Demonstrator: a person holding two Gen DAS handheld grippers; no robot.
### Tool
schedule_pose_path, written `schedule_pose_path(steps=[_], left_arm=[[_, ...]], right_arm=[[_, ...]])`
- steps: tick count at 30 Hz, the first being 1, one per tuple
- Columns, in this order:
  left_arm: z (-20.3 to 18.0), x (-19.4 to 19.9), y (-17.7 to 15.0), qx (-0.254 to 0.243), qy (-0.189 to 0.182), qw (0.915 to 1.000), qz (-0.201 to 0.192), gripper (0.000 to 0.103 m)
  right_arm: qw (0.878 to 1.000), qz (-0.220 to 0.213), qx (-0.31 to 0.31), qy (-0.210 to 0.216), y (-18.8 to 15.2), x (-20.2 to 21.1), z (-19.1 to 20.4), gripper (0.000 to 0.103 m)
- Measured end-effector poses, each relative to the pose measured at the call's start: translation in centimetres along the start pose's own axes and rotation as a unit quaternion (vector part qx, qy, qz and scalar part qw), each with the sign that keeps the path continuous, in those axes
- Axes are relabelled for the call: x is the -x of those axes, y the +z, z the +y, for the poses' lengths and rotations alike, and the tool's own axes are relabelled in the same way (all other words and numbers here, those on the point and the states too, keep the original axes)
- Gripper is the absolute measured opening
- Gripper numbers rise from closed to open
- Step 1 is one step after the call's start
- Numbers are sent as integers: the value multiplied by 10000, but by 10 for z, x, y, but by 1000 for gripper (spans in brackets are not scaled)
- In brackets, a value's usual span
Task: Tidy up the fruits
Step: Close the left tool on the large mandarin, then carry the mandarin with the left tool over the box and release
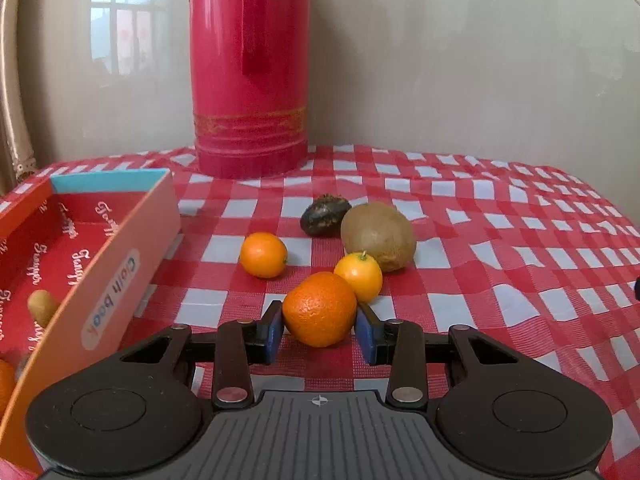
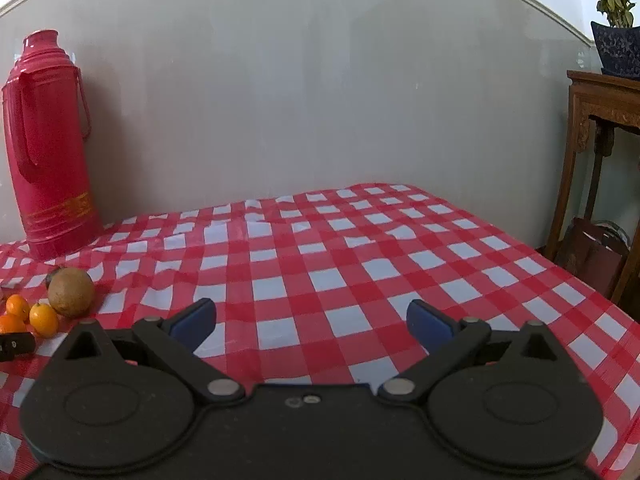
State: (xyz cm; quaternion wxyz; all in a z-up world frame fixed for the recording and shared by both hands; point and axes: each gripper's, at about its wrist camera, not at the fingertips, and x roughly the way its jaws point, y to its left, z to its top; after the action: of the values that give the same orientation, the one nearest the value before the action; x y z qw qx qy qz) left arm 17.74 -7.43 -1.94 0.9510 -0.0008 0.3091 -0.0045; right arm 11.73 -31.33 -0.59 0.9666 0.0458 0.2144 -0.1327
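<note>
My left gripper is shut on an orange mandarin, its blue pads pressing both sides, just above the checked cloth. Behind it lie a small yellow-orange kumquat, a brown kiwi, a dark fruit and another kumquat. An open orange box stands at the left with a kiwi inside. My right gripper is open and empty over bare cloth. The kiwi and the kumquats show at its far left.
A tall red thermos stands at the back against the wall; it also shows in the right wrist view. A wooden side table with a potted plant stands beyond the table's right edge.
</note>
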Motion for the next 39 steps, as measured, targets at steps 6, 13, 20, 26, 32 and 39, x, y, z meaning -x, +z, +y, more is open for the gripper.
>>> schedule_pose_path(steps=[6,13,20,26,32,39], left_arm=[[4,29,6,-102,-49,9995,-310,38],[16,64,5,-184,-69,9983,-548,38],[43,85,8,-67,74,9972,-745,38],[75,94,3,39,348,9964,-777,38],[118,96,-2,243,686,9945,-752,38],[162,94,-8,557,1079,9902,-694,39]], right_arm=[[9999,-103,-4,89,7,10,5,97],[9996,-178,10,226,15,21,18,97],[9985,-279,79,456,22,34,42,97],[9973,-304,163,650,22,41,68,97],[9953,-300,318,860,19,44,96,97],[9932,-253,486,1032,13,46,123,97]])
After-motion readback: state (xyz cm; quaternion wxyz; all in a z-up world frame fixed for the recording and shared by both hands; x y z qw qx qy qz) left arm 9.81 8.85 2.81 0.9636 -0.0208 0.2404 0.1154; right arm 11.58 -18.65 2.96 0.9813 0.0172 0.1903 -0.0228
